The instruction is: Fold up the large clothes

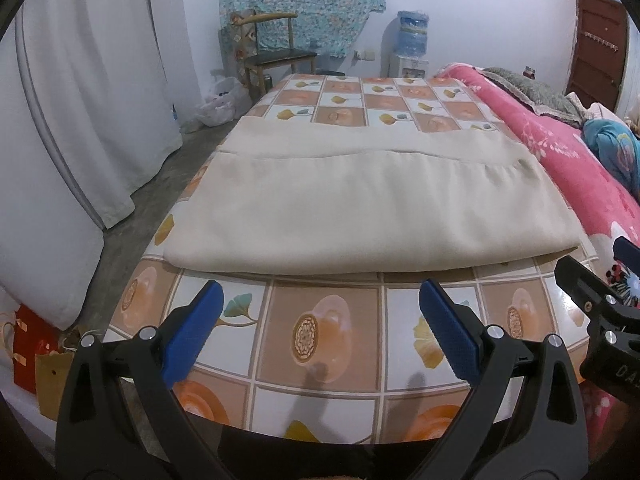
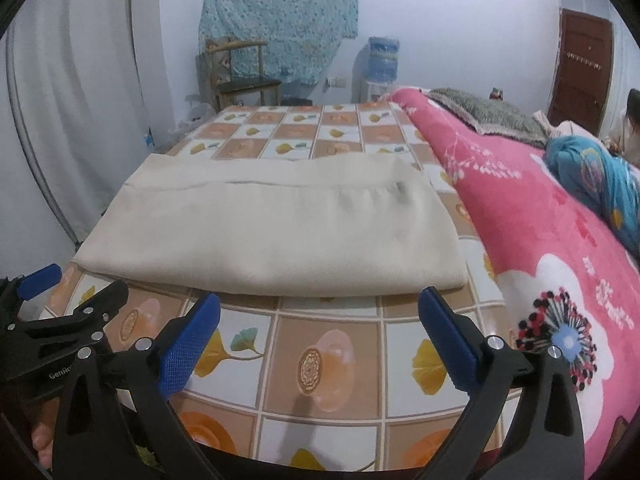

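Observation:
A cream garment [image 1: 360,208] lies folded in a flat rectangle on the table with the tile-patterned cover [image 1: 320,340]; it also shows in the right wrist view [image 2: 276,236]. My left gripper [image 1: 320,304] is open and empty, hovering over the table's near edge just short of the garment's near fold. My right gripper [image 2: 320,312] is open and empty too, beside it on the right, also just short of the fold. Each gripper shows at the edge of the other's view.
A pink flowered blanket [image 2: 560,220] lies on the bed along the table's right side. A white curtain [image 1: 92,100] hangs on the left. A wooden chair [image 1: 276,52] and a water dispenser [image 1: 412,44] stand at the far wall. Bags [image 1: 36,356] sit on the floor at left.

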Tool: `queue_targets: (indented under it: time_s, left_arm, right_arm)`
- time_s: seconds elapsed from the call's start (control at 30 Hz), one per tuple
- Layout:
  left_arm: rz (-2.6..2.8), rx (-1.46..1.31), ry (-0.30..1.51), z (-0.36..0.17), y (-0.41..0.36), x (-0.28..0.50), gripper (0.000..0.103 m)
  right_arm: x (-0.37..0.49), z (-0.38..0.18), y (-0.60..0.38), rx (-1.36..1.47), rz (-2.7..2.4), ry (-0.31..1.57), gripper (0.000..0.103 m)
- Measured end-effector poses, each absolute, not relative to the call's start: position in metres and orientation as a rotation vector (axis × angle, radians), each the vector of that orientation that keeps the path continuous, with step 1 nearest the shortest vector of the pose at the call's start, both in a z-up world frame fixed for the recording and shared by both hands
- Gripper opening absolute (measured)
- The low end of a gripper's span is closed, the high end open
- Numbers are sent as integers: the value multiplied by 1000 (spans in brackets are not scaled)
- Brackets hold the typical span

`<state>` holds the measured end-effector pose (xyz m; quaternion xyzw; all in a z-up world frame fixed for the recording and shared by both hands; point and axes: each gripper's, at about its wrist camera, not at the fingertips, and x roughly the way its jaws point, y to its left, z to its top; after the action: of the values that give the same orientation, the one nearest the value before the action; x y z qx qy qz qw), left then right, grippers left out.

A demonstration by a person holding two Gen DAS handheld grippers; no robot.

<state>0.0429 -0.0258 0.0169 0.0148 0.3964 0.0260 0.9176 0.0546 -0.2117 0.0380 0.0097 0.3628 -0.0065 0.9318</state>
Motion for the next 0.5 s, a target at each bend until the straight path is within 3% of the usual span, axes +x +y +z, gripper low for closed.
queue_targets:
  time_s: [0.5]
  left_arm:
    - [67, 49, 858, 11, -26, 45, 95]
  right_arm:
    - [62, 28, -208, 36, 5, 802, 96]
